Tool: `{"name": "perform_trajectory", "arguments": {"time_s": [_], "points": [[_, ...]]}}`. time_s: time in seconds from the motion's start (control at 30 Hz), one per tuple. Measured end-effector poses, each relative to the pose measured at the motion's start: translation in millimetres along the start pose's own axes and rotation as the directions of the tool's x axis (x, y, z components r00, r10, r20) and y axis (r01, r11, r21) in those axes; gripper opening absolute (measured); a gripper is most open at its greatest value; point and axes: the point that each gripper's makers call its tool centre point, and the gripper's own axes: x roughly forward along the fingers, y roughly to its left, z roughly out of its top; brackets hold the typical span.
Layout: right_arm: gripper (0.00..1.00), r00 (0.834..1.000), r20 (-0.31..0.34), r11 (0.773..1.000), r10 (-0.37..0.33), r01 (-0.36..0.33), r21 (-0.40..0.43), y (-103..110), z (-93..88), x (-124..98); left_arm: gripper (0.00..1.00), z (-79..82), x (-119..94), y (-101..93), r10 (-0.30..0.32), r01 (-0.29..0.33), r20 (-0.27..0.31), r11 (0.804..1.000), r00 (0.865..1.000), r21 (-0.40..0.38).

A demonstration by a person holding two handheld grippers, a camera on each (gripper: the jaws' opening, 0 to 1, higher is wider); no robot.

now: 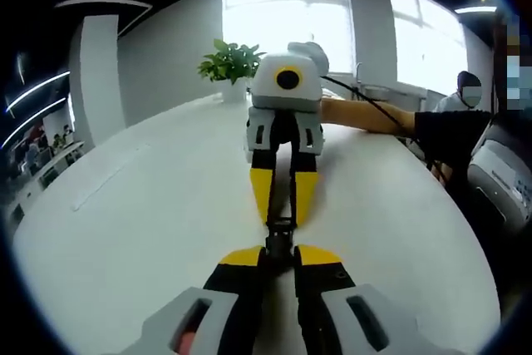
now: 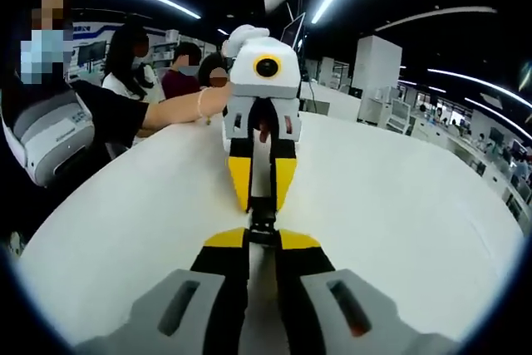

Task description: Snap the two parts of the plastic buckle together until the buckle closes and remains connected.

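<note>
Left claw point(image 1: 280, 257) and right claw point(image 2: 263, 241) meet tip to tip above the white tabletop point(image 1: 150, 222), each narrowed onto 1 end of the black plastic buckle point(image 1: 280, 234), which spans the short gap between them. A potted plant point(image 1: 230, 64) stands at the tabletop's far edge; a person's forearm point(image 1: 366, 115) reaches in behind the right claw

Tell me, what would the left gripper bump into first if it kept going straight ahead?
The black buckle pinched in its jaws comes first, then almost at once the right gripper facing it tip to tip, gripping the buckle's other end. How joined the halves are is unclear.
</note>
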Motion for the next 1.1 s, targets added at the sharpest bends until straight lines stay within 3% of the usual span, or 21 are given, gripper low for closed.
{"name": "perform_trajectory", "arguments": {"time_s": [0.37,0.5,1.1], "points": [[0.12,1.0,0.007,0.999,-0.031,0.031,0.019,0,0.7,1,0.17,-1.7,-12,8.1,0.043,-0.044,-0.027,0.999,0.999,-0.021],[0.16,1.0,0.013,0.998,-0.024,0.024,0.056,0,0.5,1,0.17,-4.3,-14,5.6,0.033,-0.034,-0.032,0.999,0.999,-0.034],[0.14,1.0,0.018,0.995,-0.022,0.02,0.096,-5,-0.6,0,0.14,-6.3,-11,2.9,0.025,-0.027,-0.031,0.998,0.999,-0.065]]}}
